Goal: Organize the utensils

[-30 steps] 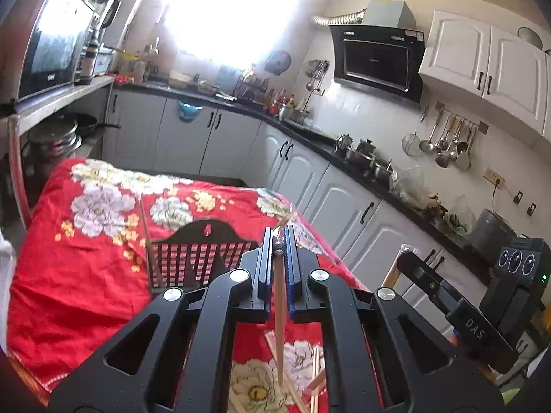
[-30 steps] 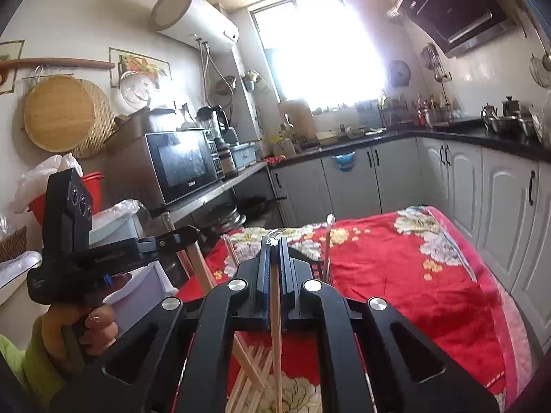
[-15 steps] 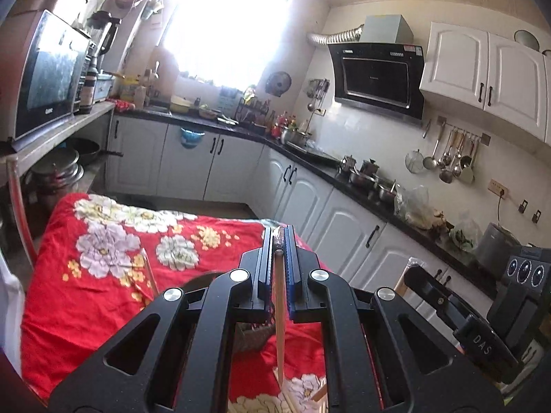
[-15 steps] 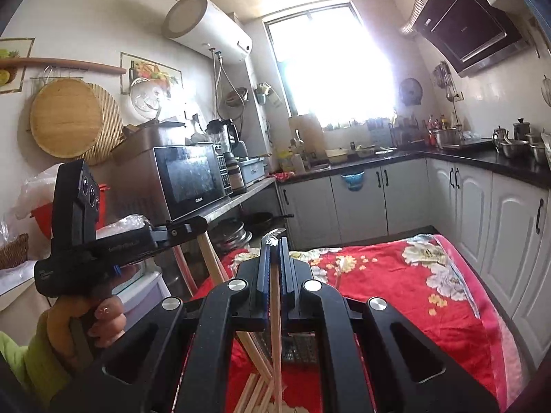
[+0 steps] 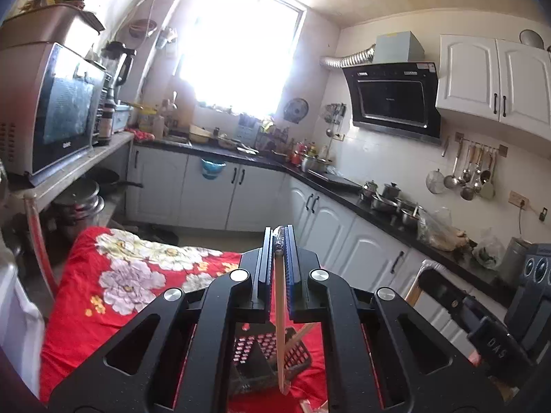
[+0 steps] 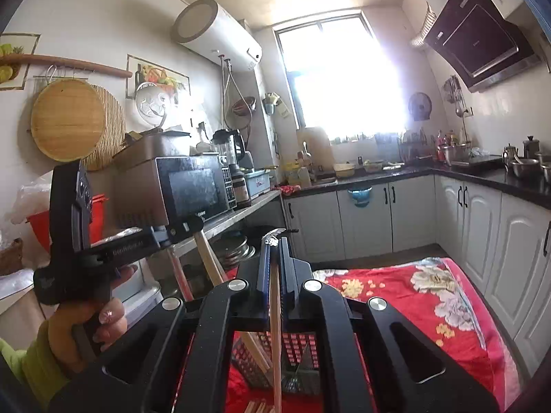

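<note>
My left gripper (image 5: 278, 241) is shut on a wooden chopstick (image 5: 279, 323) that hangs down, its lower end over the black slotted utensil basket (image 5: 261, 354) on the red floral cloth. My right gripper (image 6: 273, 242) is shut on another wooden chopstick (image 6: 274, 337) that hangs down in front of the same basket (image 6: 296, 347). A further chopstick (image 6: 253, 347) leans in the basket. Loose chopsticks (image 6: 256, 406) lie on the cloth at the bottom edge. The left gripper's body (image 6: 103, 251) and the hand holding it show in the right wrist view.
The table carries a red floral cloth (image 5: 113, 282) (image 6: 430, 303). White cabinets and a dark counter (image 5: 344, 189) with pots run along the right. A microwave (image 6: 193, 186) sits on a shelf to the left. A wooden chair back (image 5: 38, 241) stands at the table's left.
Both grippers have lifted and tilted upward with their chopsticks. The basket has dropped low in both views, and more of the kitchen walls and ceiling shows.
</note>
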Available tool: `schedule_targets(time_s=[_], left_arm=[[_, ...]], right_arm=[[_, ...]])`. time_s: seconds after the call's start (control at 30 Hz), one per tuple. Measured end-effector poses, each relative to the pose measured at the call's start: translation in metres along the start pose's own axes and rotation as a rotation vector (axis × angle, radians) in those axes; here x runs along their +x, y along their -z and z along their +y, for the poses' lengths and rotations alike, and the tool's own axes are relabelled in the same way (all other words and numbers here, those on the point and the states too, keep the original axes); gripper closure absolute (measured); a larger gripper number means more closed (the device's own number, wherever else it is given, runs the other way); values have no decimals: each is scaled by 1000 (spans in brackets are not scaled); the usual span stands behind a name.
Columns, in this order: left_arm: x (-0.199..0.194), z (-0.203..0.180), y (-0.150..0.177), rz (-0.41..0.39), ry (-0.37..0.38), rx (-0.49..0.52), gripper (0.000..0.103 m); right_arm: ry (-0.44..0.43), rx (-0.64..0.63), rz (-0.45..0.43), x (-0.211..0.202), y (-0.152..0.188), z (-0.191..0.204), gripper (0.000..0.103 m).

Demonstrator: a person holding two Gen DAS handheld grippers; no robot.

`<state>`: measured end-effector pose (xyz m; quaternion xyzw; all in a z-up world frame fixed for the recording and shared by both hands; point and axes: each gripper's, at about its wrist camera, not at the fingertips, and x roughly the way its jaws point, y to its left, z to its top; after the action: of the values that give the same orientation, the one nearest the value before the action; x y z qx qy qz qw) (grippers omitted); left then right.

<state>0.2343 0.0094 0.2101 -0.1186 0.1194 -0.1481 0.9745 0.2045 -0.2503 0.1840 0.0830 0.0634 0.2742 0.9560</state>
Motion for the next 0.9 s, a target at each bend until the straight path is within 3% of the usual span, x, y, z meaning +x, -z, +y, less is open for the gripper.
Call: schedule_targets(time_s=[0.33, 0.9], left_arm=[[13, 1, -3, -66, -81, 34, 100], [50, 22, 26, -18, -105, 9, 100]], right_arm=[[19, -37, -56, 26, -17, -4, 98], [73, -35, -35, 74, 7, -33, 98]])
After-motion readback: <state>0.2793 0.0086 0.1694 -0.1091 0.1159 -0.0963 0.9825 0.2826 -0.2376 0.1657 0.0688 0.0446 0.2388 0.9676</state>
